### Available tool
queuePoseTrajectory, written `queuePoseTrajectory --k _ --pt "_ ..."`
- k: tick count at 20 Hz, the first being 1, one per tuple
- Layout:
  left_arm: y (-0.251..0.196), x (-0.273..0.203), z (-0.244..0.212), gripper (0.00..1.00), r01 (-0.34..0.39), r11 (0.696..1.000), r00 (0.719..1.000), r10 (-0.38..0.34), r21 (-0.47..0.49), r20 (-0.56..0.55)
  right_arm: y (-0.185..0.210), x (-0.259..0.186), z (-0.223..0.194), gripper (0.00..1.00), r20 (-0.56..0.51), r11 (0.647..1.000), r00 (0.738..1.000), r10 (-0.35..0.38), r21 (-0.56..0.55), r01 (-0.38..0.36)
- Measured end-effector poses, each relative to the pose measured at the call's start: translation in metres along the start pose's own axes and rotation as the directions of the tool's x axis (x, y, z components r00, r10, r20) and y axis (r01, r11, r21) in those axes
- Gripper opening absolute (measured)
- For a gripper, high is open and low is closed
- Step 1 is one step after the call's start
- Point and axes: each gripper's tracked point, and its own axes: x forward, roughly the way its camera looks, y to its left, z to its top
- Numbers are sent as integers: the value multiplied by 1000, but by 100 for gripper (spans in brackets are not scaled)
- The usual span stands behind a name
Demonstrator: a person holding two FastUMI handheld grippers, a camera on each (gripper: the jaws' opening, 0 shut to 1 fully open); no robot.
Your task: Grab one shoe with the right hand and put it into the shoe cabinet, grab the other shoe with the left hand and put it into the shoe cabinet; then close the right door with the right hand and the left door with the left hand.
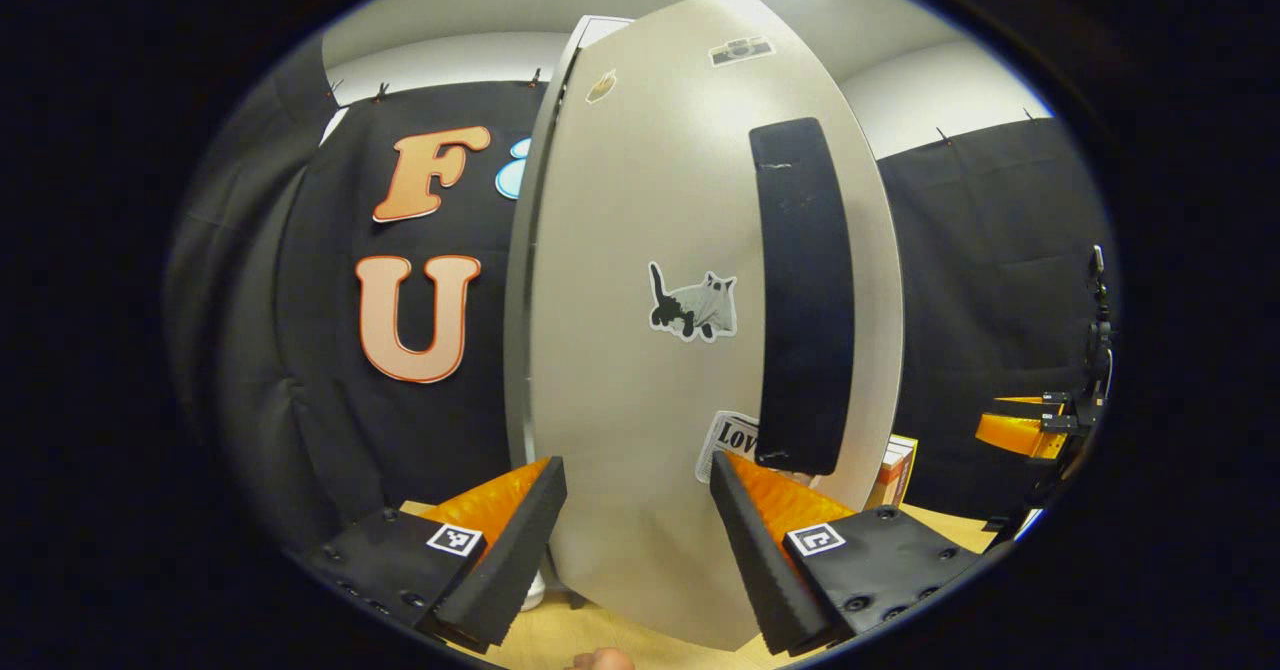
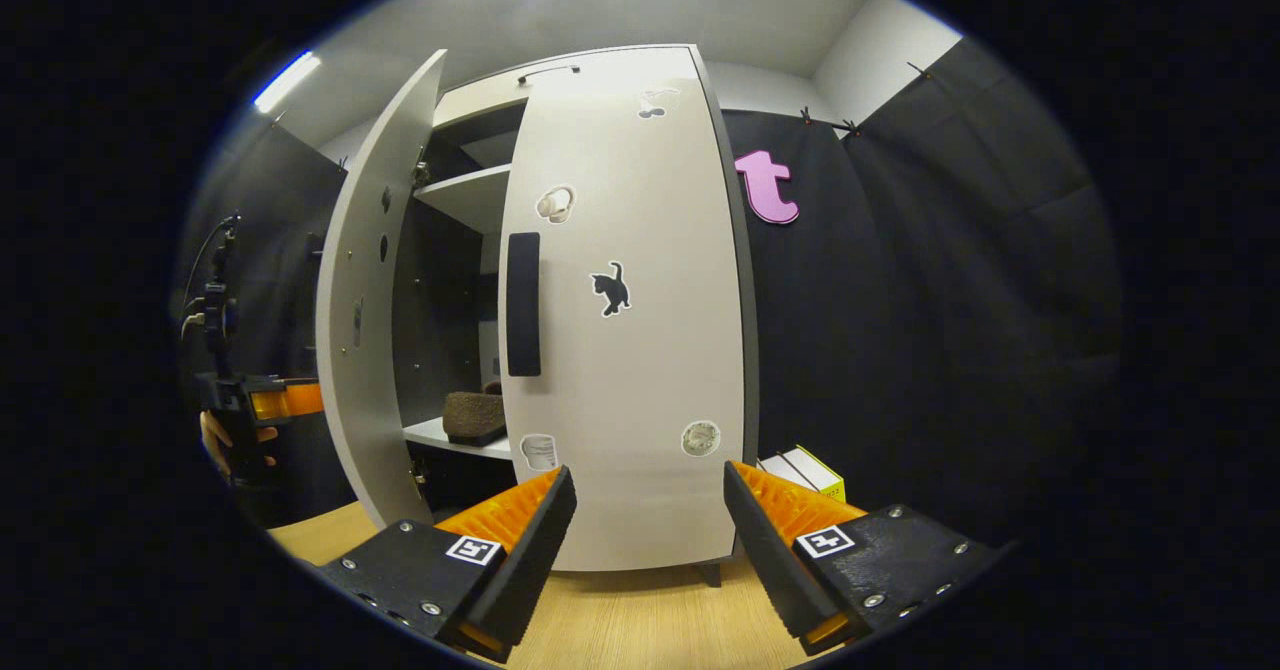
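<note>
The shoe cabinet's left door (image 1: pixel 640 370) stands close in front of my left gripper (image 1: pixel 637 470), which is open with nothing between its fingers. A long black handle (image 1: pixel 800 300) runs down that door's right side. In the right gripper view the right door (image 2: pixel 640 370) with its black handle (image 2: pixel 523 302) is nearly shut, and the left door (image 2: pixel 365 320) is swung wide open. Through the gap a dark shoe (image 2: pixel 473 416) rests on a lower shelf (image 2: pixel 425 434). My right gripper (image 2: pixel 650 475) is open and empty, a short way back from the right door.
A hand (image 2: pixel 225 440) holds the left gripper (image 2: pixel 270 400) beyond the open door. The right gripper (image 1: pixel 1040 425) appears at the far right of the left gripper view. A small box (image 2: pixel 805 470) sits by the cabinet's right foot. Light wooden floor (image 2: pixel 620 620) lies below.
</note>
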Motion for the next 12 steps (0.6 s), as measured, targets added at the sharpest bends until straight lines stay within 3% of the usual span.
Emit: queuePoseTrajectory --k 4,5,7,12 --pt "-20 40 -8 92 4 1000 1000 -4 3 -23 -19 -3 -1 92 2 1000 1000 -29 4 29" --pt "-23 48 -9 95 -2 1000 999 2 13 -32 -23 -2 -1 92 4 999 999 -35 5 35" --pt "-27 55 -14 92 -15 1000 999 16 13 -40 -32 -2 0 92 5 999 999 -49 4 49" --pt "-22 59 -22 96 -48 999 998 47 -5 -31 -46 8 -5 92 -6 997 997 -75 5 75"
